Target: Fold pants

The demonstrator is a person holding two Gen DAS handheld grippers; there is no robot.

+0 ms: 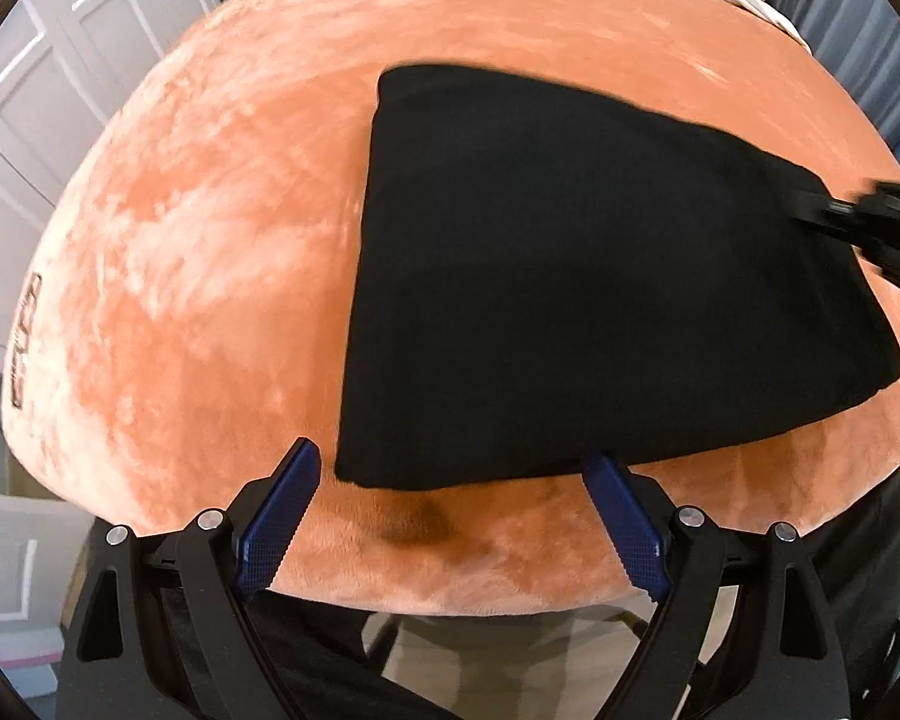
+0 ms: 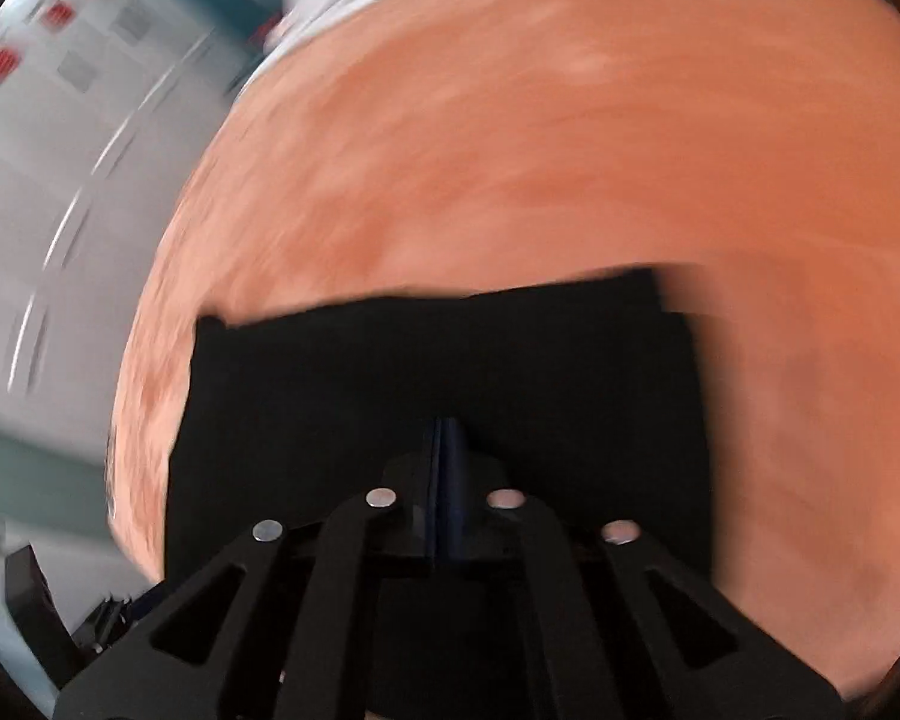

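Pants [image 1: 600,300] folded on orange blanket [image 1: 210,240]; left hand-held gripper [image 1: 450,516] wide open, empty; right hand-held gripper [image 2: 447,438] blurred, nearly closed, grip unclear.

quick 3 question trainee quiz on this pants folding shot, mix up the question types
1. True or false: the left tool has its jaws clamped on the black pants.
2. Multiple choice: what do the pants lie on? A) a bare wooden table B) an orange plush cover C) a white tray
3. Short answer: how do the jaws of the right tool stand in its own wrist view?

Key
1. False: its jaws stand wide apart at the pants' near edge, with nothing pinched between them.
2. B
3. The blue pads are together or nearly so, above the folded pants; the view is too blurred to tell whether cloth is pinched.
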